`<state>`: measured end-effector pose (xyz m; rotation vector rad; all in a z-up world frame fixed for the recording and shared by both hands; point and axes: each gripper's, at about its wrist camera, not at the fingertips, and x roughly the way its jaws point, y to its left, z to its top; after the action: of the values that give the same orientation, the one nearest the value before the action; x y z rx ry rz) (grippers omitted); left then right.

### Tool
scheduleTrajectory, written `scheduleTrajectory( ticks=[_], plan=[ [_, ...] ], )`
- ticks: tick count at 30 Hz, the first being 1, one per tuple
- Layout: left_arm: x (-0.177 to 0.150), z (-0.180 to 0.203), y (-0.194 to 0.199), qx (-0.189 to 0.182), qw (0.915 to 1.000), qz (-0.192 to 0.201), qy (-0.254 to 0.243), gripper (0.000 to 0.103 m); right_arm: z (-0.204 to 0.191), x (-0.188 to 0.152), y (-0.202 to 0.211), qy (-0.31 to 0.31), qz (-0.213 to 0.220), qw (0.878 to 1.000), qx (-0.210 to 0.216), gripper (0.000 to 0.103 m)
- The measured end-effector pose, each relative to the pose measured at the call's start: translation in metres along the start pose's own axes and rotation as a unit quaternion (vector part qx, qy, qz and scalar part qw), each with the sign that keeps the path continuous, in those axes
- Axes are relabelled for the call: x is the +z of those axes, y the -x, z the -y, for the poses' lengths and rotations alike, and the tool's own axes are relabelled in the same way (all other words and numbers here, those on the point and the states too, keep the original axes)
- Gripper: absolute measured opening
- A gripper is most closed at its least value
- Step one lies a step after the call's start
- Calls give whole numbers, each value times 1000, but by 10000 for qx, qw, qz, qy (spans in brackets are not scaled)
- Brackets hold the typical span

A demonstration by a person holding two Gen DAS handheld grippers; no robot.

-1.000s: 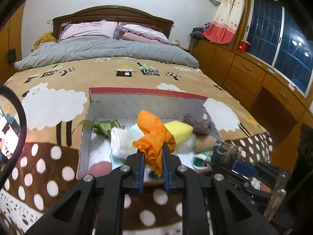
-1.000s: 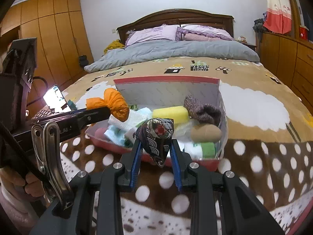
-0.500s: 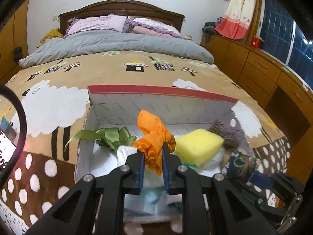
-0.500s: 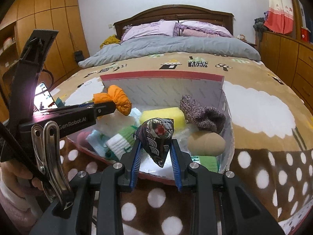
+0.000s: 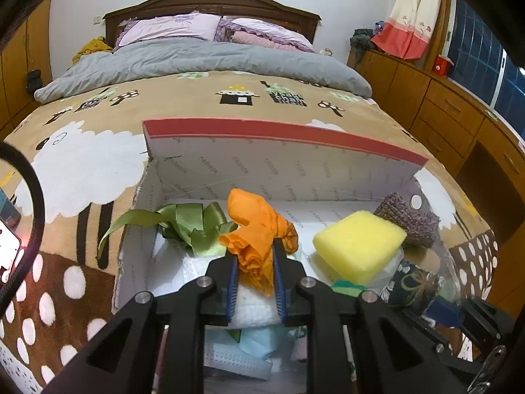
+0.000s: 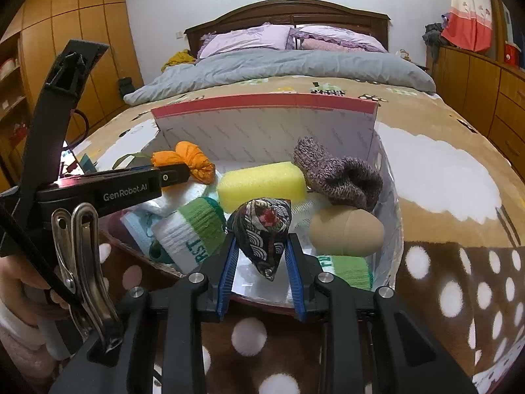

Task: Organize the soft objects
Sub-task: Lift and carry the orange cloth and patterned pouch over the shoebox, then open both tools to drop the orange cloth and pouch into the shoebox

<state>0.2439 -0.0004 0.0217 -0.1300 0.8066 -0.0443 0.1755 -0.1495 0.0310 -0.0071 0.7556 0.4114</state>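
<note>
Both grippers hold soft things over an open box on a bed.

The left gripper (image 5: 254,262) pinches an orange cloth (image 5: 259,229); the right gripper (image 6: 261,256) clamps a patterned pouch (image 6: 261,229). Under them lies a brown spotted blanket (image 6: 443,295) with the red-rimmed box (image 6: 262,105): one yellow sponge (image 6: 262,184), one knitted sock (image 6: 338,174), one green ribbon (image 5: 190,223). Beyond: two pillows (image 6: 288,37), one headboard (image 6: 288,13), wooden cabinets (image 6: 65,32).

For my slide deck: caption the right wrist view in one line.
Right hand-held gripper shut on patterned pouch at open box of soft items on the bed.
</note>
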Motion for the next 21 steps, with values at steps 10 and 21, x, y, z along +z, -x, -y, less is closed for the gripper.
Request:
scheduleTrajectory(
  ticks=[10,21],
  plan=[
    [1,2,12,103,9999,53,-30,52,5,2,5,-98,115,9999,-27,39],
    [-5,3,38,70,9999,90,-37,61,1,6,26,-113,405,9991,14,50]
  ],
)
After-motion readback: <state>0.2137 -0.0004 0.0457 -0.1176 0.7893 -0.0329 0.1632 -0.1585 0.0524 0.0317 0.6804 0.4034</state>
